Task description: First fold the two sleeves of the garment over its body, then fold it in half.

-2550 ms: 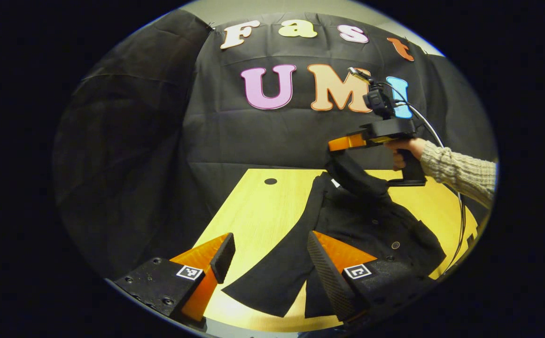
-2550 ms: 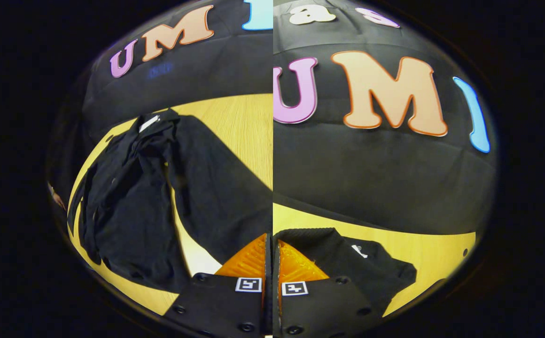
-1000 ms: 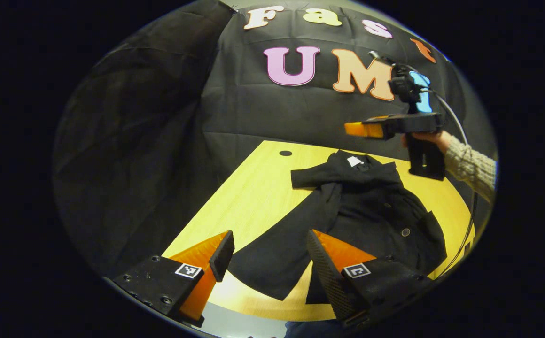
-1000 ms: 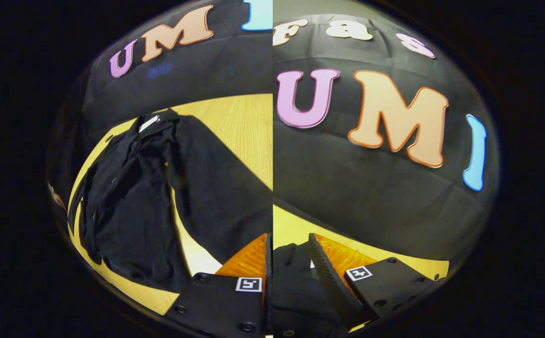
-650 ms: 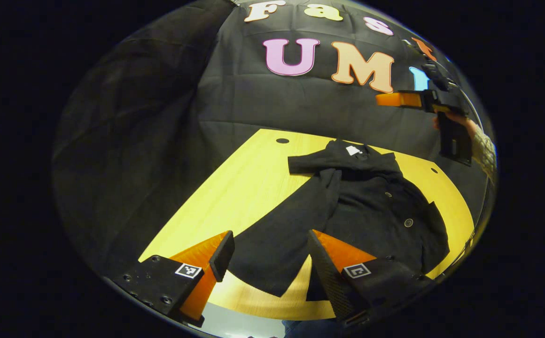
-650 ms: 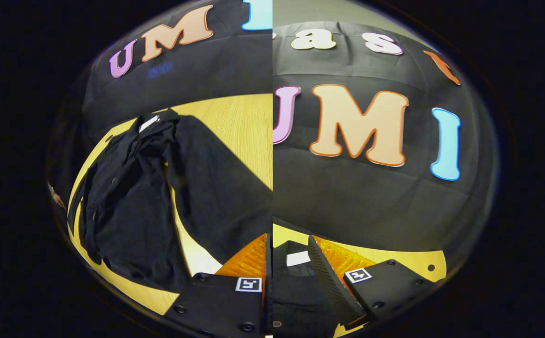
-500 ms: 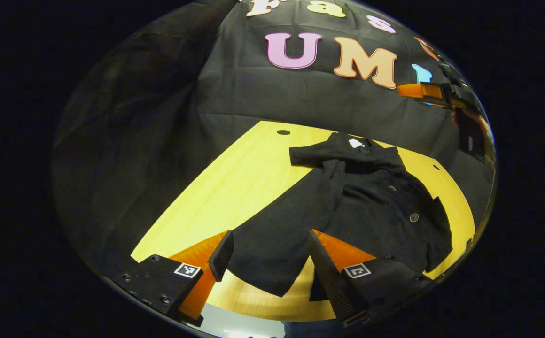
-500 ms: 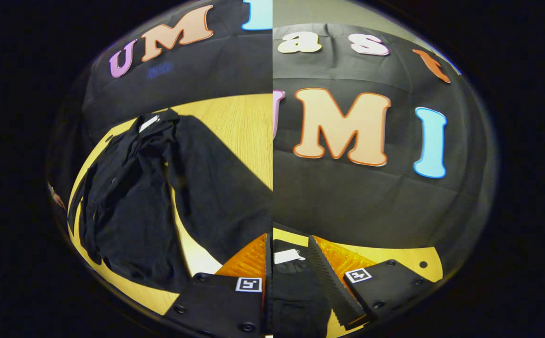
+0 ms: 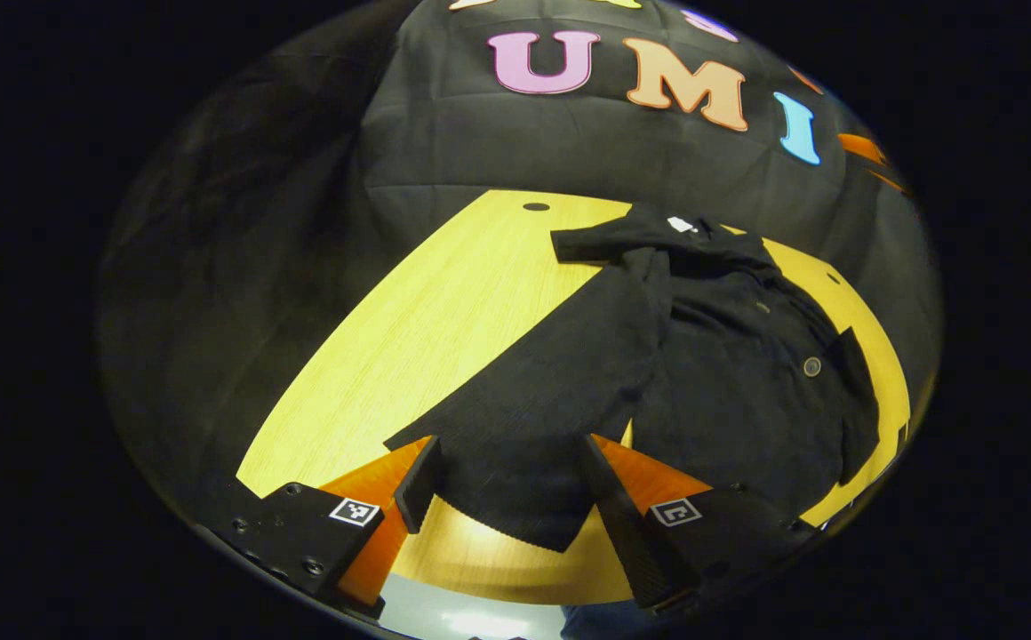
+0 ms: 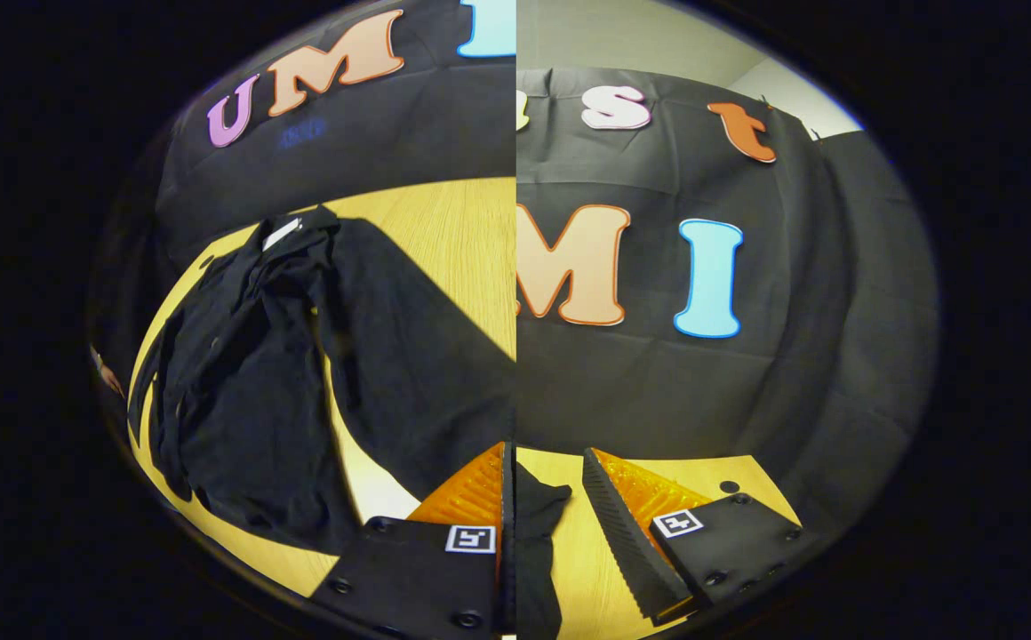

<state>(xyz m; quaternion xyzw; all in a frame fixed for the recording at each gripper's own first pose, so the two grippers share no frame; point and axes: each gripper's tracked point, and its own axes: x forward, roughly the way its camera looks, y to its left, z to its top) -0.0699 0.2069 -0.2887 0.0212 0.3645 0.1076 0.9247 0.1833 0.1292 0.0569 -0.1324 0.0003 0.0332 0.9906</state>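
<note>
A black buttoned garment [image 9: 729, 391] lies on the yellow wooden table [image 9: 409, 338], collar and white label [image 9: 681, 224] at the far end. One sleeve [image 9: 595, 242] lies folded across the collar area. The other sleeve [image 9: 551, 382] stretches towards me, and its cuff rests flat between the spread fingers of my open left gripper [image 9: 508, 453]. A bit of my right gripper [image 9: 858, 145] shows at the far right, high above the table. In the right gripper view, my right gripper [image 10: 544, 462] is open over the table, with a garment edge [image 10: 538, 516] below it.
The table has a small hole [image 9: 535, 206] at its far left and another [image 9: 834, 277] right of the garment. Its front edge [image 9: 480, 578] runs just under my left fingers. The left half of the right gripper view holds a frozen picture of the garment [image 10: 258, 382].
My right gripper laid the sleeve over the collar, opened, let go and swung up and away to the right. My left gripper moved forward until the near sleeve's cuff lay between its fingers.
</note>
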